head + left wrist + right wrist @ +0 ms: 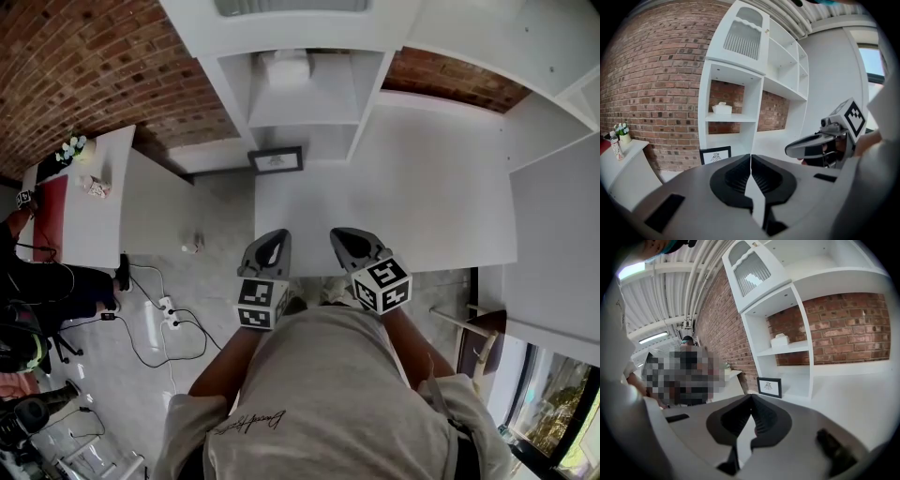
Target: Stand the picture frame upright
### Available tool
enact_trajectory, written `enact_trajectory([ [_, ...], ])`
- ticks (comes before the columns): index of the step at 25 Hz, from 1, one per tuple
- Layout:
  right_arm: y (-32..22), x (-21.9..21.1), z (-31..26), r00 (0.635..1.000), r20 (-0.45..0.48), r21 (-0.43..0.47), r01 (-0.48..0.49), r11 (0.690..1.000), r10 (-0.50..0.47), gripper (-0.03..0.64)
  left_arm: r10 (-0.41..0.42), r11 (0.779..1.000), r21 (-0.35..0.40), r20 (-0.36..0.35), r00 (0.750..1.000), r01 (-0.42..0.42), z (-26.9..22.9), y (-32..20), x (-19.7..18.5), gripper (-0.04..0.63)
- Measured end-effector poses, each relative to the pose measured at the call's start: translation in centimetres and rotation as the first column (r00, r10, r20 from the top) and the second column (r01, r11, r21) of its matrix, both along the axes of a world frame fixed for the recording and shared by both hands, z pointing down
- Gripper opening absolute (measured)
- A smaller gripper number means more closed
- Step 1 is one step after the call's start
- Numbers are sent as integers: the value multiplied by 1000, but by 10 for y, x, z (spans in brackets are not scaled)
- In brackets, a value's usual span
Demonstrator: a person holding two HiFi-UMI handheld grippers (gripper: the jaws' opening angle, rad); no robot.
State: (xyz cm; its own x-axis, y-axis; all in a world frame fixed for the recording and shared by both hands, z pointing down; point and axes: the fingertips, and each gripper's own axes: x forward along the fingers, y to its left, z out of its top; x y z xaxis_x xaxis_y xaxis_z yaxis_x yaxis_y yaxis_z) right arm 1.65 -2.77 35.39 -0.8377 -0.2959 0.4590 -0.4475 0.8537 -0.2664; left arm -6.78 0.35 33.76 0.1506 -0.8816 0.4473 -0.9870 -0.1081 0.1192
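Observation:
The black picture frame (276, 159) with a white print stands upright at the back left of the white desk (422, 187), against the foot of the shelf unit. It also shows in the left gripper view (715, 154) and the right gripper view (769, 386). Both grippers hover side by side over the desk's front edge, far from the frame. My left gripper (272, 246) (750, 157) is shut with nothing in it. My right gripper (349, 242) (751, 397) has its jaws meeting at the tip, also holding nothing; it shows to the right in the left gripper view (801, 149).
A white lidded dish (284, 67) sits on the shelf above the frame. A white side table (89, 202) with a small plant (73, 147) stands at left. Cables and a power strip (167, 314) lie on the floor. A person (28, 281) sits at far left.

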Motion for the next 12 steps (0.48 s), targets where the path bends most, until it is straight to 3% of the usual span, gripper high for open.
enact_trajectory([
  [5, -3, -1, 5, 1000, -11, 3, -7, 1000, 7, 28, 25, 1000, 10, 21, 999, -25, -1, -3, 3, 18],
  [12, -2, -6, 6, 1000, -9, 2, -4, 1000, 4, 28, 17, 1000, -4, -6, 1000, -17, 2, -6, 2, 18],
])
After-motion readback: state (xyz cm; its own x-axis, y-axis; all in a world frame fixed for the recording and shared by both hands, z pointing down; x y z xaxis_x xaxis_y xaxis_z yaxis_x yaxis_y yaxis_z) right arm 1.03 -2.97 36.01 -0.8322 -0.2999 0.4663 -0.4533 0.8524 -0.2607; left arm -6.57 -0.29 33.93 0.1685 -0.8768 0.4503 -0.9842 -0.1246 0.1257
